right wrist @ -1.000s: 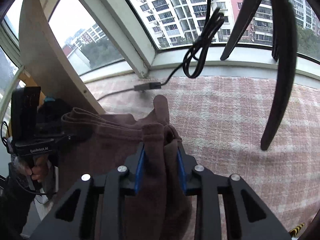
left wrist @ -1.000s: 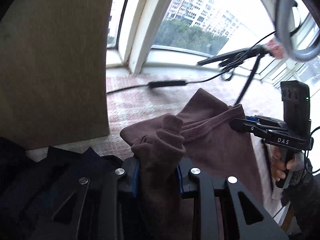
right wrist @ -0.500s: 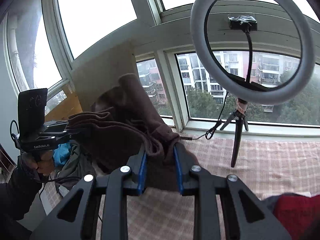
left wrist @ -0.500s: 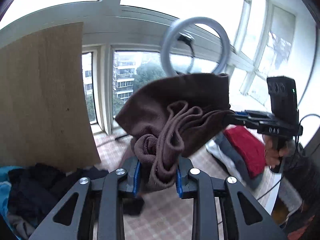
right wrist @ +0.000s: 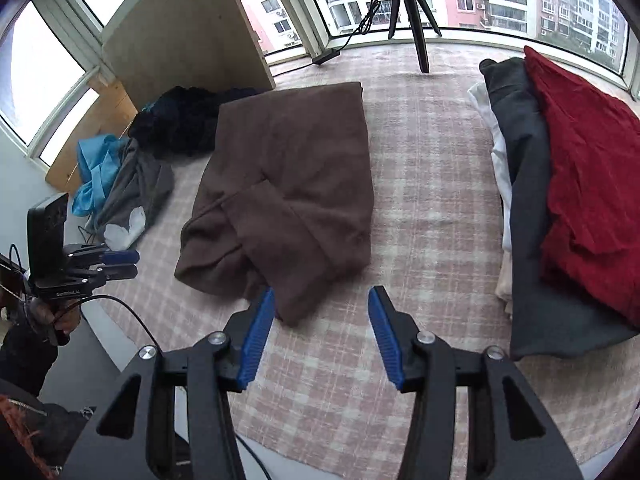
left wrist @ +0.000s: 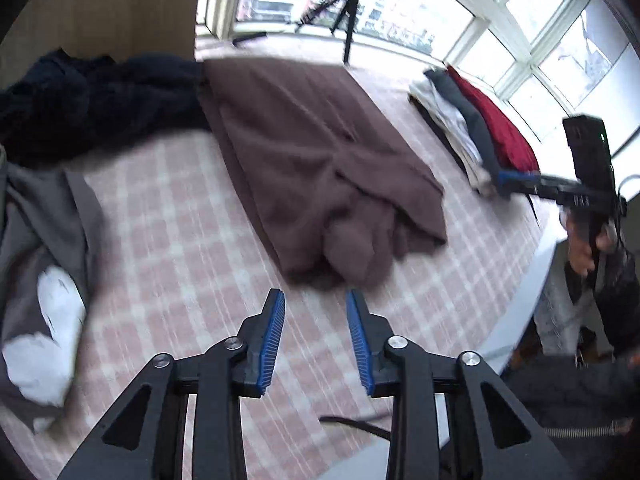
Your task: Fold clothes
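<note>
While jaws opened | brown garment [right wrist: 288, 184] ahead of right gripper [right wrist: 322, 300] | unheld

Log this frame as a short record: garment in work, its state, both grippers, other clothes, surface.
garment: brown garment
state: lying folded on the surface, sleeve ends bunched at the near edge, held by neither gripper
left gripper: open, empty, jaws have just been opening
right gripper: open, empty, jaws have just been opening, near edge of the garment just ahead of one finger
folded stack: red, dark grey and white pieces, right of the garment
unfolded heap: dark, blue and grey clothes, to its left
surface: pink checked cloth
</note>
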Action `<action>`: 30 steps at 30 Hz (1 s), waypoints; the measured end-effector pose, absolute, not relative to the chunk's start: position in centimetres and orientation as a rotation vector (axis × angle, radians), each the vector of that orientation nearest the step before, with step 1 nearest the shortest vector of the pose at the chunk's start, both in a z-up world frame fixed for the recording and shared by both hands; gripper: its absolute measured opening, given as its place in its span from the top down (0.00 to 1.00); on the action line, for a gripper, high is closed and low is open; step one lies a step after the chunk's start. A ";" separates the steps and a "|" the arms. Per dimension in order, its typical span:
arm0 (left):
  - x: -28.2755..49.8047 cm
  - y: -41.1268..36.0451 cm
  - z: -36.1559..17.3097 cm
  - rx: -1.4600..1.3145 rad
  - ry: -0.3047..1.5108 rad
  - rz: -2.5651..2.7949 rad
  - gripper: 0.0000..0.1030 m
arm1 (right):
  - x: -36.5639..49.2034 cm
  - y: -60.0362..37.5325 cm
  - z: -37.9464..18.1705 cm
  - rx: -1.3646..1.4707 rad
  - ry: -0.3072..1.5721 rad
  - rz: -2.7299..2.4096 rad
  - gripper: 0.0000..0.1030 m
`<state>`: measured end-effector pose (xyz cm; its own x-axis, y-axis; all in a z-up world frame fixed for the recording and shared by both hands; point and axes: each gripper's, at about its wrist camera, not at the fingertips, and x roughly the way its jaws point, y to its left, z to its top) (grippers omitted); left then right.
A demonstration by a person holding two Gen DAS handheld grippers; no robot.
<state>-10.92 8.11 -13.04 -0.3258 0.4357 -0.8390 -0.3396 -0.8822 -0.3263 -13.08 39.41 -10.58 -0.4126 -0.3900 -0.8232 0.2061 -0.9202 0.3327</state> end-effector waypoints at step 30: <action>-13.4 6.3 -17.8 -1.507 -0.255 2.125 0.70 | -14.6 24.4 -13.8 1.468 0.012 -2.029 0.94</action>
<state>-13.36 6.34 -17.75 -0.2472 0.5111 -0.8232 -0.3017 -0.8480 -0.4359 -14.59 24.35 -13.81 -0.1841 -0.4769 -0.8595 0.4872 -0.8037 0.3416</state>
